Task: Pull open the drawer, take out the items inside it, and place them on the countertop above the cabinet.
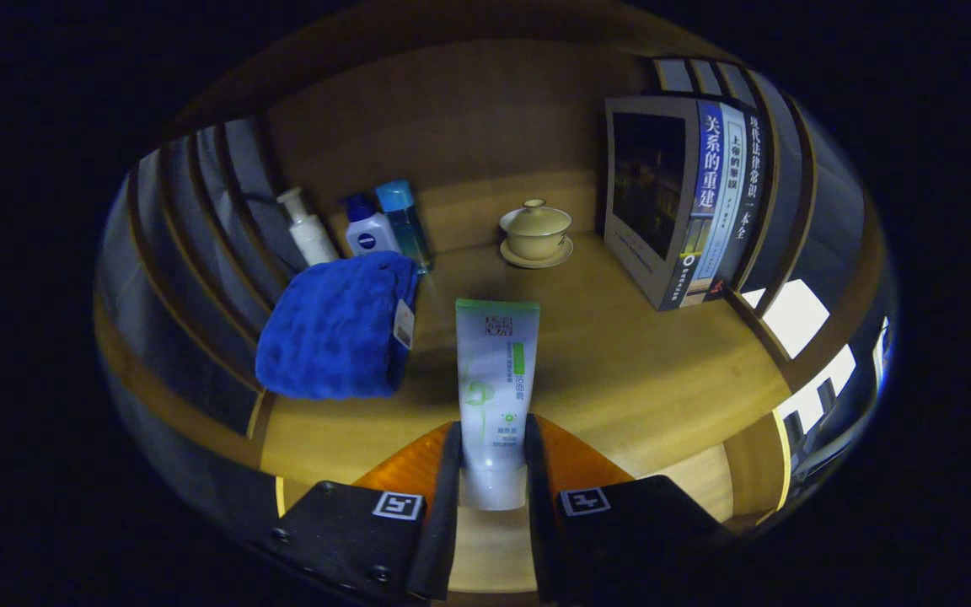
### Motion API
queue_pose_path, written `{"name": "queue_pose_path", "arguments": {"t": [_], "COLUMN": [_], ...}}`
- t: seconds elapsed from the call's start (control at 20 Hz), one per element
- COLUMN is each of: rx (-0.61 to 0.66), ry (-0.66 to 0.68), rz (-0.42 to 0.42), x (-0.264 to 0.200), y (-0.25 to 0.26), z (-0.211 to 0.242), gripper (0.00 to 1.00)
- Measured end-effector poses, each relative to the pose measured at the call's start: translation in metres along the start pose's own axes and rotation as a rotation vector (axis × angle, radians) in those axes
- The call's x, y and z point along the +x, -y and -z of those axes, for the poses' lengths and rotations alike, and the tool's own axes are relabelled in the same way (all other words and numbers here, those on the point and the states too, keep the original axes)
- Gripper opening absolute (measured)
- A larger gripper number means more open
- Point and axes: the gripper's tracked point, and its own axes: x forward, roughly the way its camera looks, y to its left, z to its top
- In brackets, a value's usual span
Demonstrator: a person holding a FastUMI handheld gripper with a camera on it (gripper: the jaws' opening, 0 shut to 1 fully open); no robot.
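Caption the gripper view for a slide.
Gripper shut on white tube over countertop, blue towel alongside.

Open lane down the countertop point(620, 371) middle, clutter at both sides.

Blocked at the left edge by a blue towel point(334, 329), with three bottles point(367, 228) in the back-left corner. Walled at the right edge by upright books point(688, 194). Lidded cup point(535, 229) at the back edge. Gripper point(492, 459) clamping a white tube point(496, 396) at the front edge.

The gripper point(492, 472), black-fingered with orange flanks and black-and-white square markers, closes both fingers on a white squeeze tube point(496, 396) with a green end band and green markings, above a yellowish wooden countertop point(620, 371) bearing a deep blue folded towel point(334, 324), a beige lidded cup on a saucer point(535, 232), and blue-and-white spined books point(696, 202).
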Motion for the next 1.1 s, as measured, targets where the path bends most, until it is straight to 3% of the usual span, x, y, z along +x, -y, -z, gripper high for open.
{"name": "queue_pose_path", "arguments": {"t": [0.3, 0.5, 0.7, 1.1], "rx": [0.026, -0.015, 0.009, -0.052], "ry": [0.082, 0.169, 0.275, 0.424], "rz": [-0.028, -0.034, -0.066, -0.110], "x": [0.003, -0.028, -0.066, -0.149], "y": [-0.006, 0.002, 0.009, 0.025], "z": [-0.010, -0.010, -0.012, 0.004], "gripper": [0.58, 0.94, 1.00, 0.99]}}
